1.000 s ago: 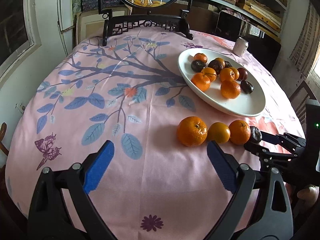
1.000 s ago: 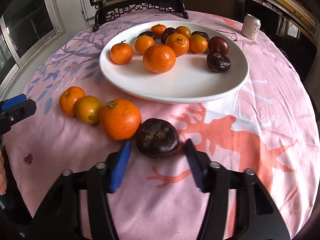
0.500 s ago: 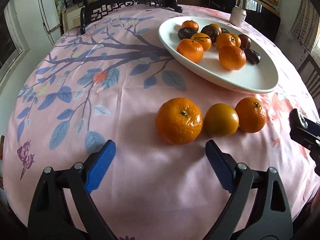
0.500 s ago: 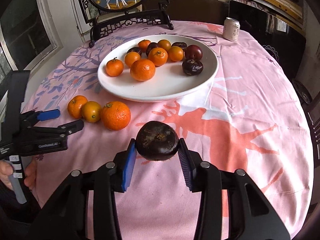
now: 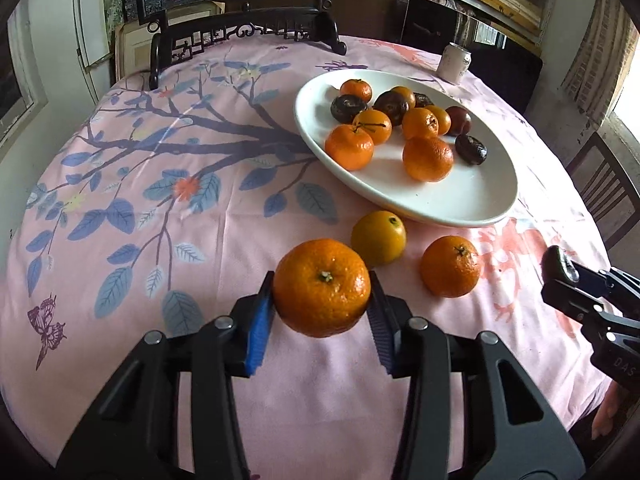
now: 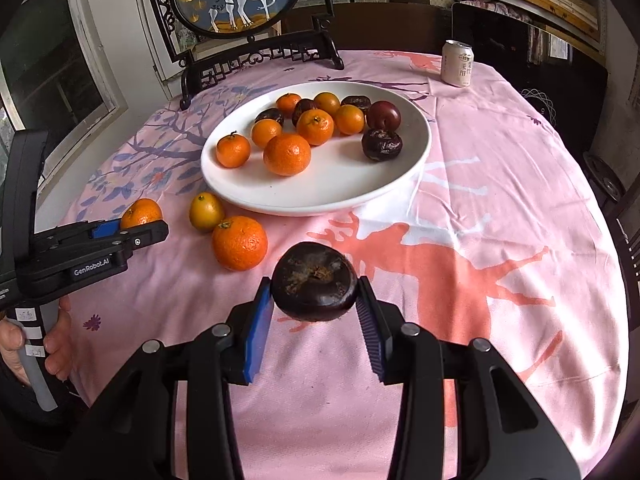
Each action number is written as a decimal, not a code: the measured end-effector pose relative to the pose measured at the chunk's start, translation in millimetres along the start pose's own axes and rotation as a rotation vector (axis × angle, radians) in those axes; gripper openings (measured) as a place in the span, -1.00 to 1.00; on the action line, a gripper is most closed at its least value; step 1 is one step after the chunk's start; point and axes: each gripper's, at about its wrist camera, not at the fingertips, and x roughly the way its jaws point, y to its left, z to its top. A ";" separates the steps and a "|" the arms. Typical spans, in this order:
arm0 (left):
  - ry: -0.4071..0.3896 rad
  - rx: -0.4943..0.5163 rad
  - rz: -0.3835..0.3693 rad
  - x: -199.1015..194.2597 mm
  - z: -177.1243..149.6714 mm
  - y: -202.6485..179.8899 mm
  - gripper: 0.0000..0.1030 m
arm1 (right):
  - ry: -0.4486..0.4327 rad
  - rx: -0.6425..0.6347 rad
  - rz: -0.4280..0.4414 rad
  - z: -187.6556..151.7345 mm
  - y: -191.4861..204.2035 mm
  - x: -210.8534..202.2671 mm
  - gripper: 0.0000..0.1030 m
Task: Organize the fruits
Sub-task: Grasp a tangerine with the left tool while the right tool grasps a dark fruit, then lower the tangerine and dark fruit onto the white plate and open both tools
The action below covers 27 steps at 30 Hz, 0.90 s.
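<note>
**Both grippers loaded, two fruits left on the cloth**

The left gripper [image 5: 321, 312] has just been closing and now clamps a large mandarin [image 5: 322, 287] between its blue pads. The right gripper [image 6: 315, 309] grips a dark, wrinkled fruit [image 6: 314, 286] above the pink tablecloth [image 6: 500, 208]. The white plate [image 6: 332, 196] already holds about a dozen mandarins and dark fruits. Judging by this, most sorting is done: a yellow-orange citrus [image 5: 378, 237] and a smaller mandarin [image 5: 450, 266] wait beside the plate.

left tool [image 6: 138, 236]: "GenRobot.AI"; right tool [image 5: 560, 276]: perhaps "DAS"
</note>
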 end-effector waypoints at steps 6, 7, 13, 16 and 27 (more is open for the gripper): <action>0.000 -0.006 -0.043 -13.5 0.1 -3.2 -0.15 | -0.003 -0.006 -0.002 2.2 4.1 -2.5 -0.18; -0.001 -0.001 -0.051 -15.4 1.3 -5.1 -0.15 | -0.003 -0.005 -0.003 2.8 3.4 -2.4 -0.18; -0.019 0.035 -0.080 -22.5 21.6 -22.3 -0.14 | -0.003 0.001 0.003 10.3 -0.6 -0.8 -0.18; -0.021 0.051 -0.089 -16.2 45.2 -35.0 -0.14 | -0.004 0.001 0.014 22.6 -4.5 2.9 -0.18; 0.038 0.052 -0.063 56.6 154.0 -74.2 -0.14 | 0.044 -0.044 0.004 108.5 -26.5 61.9 -0.18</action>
